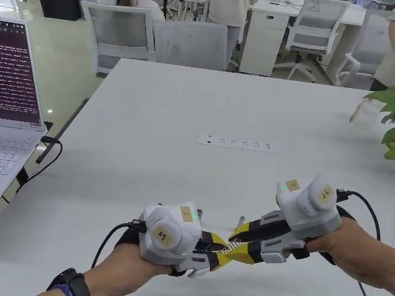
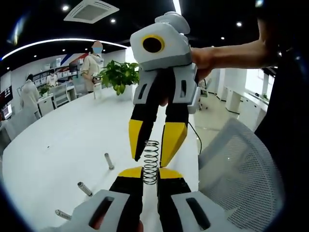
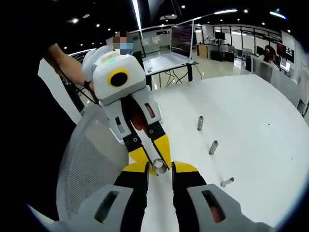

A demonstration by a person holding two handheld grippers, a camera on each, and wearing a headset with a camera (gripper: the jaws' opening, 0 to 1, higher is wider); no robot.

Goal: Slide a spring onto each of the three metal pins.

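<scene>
Counter (image 1: 185, 111): big, white and smooth. If anything small gets dropped here, I'd expect it to roll or bounce away.
Left claw (image 2: 150, 174): held low over the counter's near edge, jaws pressed in on the spring's near end. That's a pinch across the coils.
Right claw (image 3: 161, 169): nose to nose with the left claw, jaws part spread either side of the spring's far end. Whether a pad is touching the wire, I cannot tell.
Pins (image 3: 213, 147): three short metal ones in a loose row on the counter, just beyond the left claw and off to one side. They look ribbed, but they're too small to tell if any already carries a coil.
Spring (image 2: 151, 154): a slim open coil of thin wire, up in the air, running straight out from the left claw's tips toward the right claw.
Handling: it's likely to be very light and lively. The coil should give along its length and bow sideways easily, and round wire on hard pads looks slippery, so it could squirt out of a hard pinch.
Where to hold: my call is across a few coils at one end, gently, with the other end's mouth left open and free for a pin.
Risk: squeeze too hard and the coils may deform or the spring may fly.
</scene>
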